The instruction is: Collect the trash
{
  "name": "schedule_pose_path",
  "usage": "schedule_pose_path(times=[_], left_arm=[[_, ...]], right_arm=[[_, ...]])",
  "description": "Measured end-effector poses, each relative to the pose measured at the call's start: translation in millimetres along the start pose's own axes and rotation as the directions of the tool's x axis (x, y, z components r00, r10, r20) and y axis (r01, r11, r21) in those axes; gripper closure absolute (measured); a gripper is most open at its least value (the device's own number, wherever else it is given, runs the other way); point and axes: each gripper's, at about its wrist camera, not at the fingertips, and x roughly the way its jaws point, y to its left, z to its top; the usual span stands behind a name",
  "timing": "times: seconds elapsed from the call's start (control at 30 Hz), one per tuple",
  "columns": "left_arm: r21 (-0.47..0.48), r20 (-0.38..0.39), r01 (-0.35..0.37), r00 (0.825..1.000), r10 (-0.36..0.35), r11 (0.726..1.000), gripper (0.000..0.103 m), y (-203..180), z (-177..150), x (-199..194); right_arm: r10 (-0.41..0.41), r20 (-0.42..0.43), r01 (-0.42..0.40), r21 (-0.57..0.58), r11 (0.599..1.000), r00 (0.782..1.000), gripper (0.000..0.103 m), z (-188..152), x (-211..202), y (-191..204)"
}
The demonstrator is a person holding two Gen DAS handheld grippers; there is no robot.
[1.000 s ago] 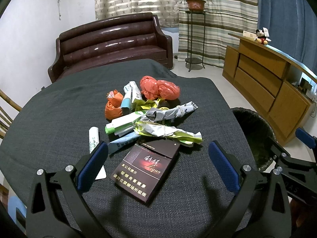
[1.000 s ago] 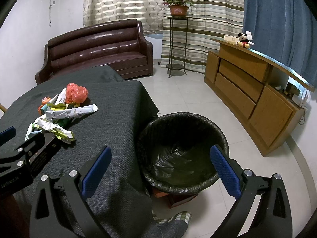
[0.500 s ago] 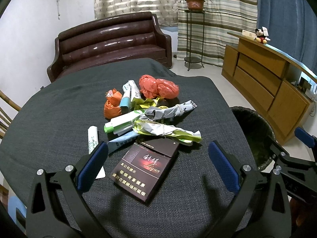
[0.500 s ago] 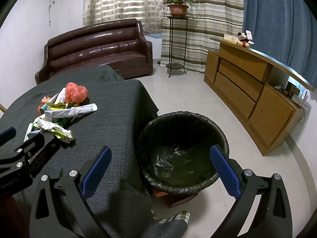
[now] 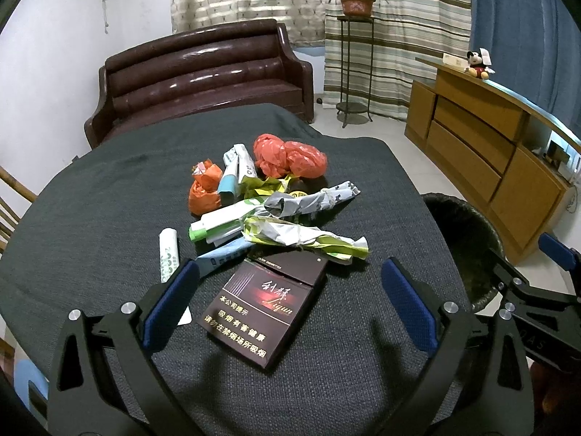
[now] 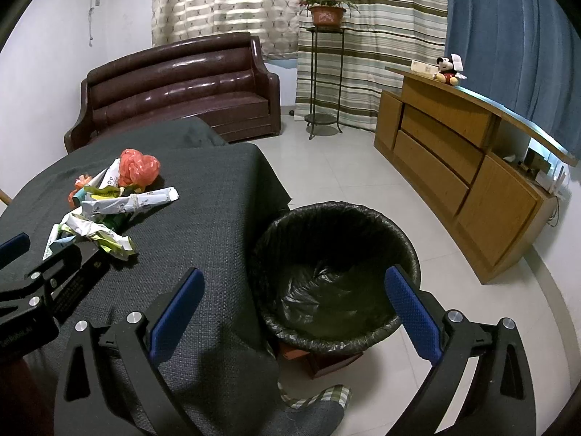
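Note:
A pile of trash lies on the dark-cloth table (image 5: 90,200): a dark cigarette pack (image 5: 267,307) nearest me, crumpled green-white wrappers (image 5: 305,238), a grey wrapper roll (image 5: 312,200), red plastic bags (image 5: 290,160), an orange bag (image 5: 205,192) and a white tube (image 5: 169,254). My left gripper (image 5: 287,303) is open, its jaws standing either side of the cigarette pack, just above it. My right gripper (image 6: 294,310) is open and empty over the table's right edge and the black-lined trash bin (image 6: 337,272). The pile also shows in the right wrist view (image 6: 109,203).
A brown leather sofa (image 5: 203,76) stands behind the table. A wooden sideboard (image 6: 461,167) runs along the right wall with a plush toy (image 6: 448,71) on it. A plant stand (image 6: 325,72) is by the curtains. Tiled floor surrounds the bin.
The left gripper has crept slightly forward toward the cigarette pack. The right gripper has barely moved.

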Motion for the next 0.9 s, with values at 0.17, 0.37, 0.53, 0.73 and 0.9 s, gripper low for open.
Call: schedule_pose_path(times=[0.17,0.37,0.53,0.73,0.9], left_arm=[[-0.002,-0.007,-0.010,1.000,0.010,1.000,0.015,1.9,-6.1,0.0],[-0.022,-0.029,-0.019,0.999,0.019,1.000,0.017,18.3,-10.4,-5.3],[-0.040,-0.039,-0.023,0.999,0.021,0.999,0.017,30.9,-12.9,-9.5],[-0.054,-0.077,-0.008,0.997,0.004,0.998,0.017,41.8,-16.2,-4.6],[-0.029,-0.098,0.028,0.995,-0.031,0.999,0.016,33.0,-18.4,-3.9]], right_arm=[[-0.001,-0.003,0.001,0.002,1.000,1.000,0.006,0.0,0.2,-0.6],[0.006,-0.007,-0.006,-0.001,1.000,1.000,0.006,-1.9,0.9,-2.7],[0.017,-0.017,-0.017,-0.016,1.000,1.000,0.007,-5.2,-1.1,-3.4],[0.027,-0.021,-0.027,-0.032,0.999,0.999,0.007,-6.2,-3.4,-0.2],[0.025,-0.030,-0.026,-0.035,0.999,0.999,0.007,-5.5,-4.7,2.2]])
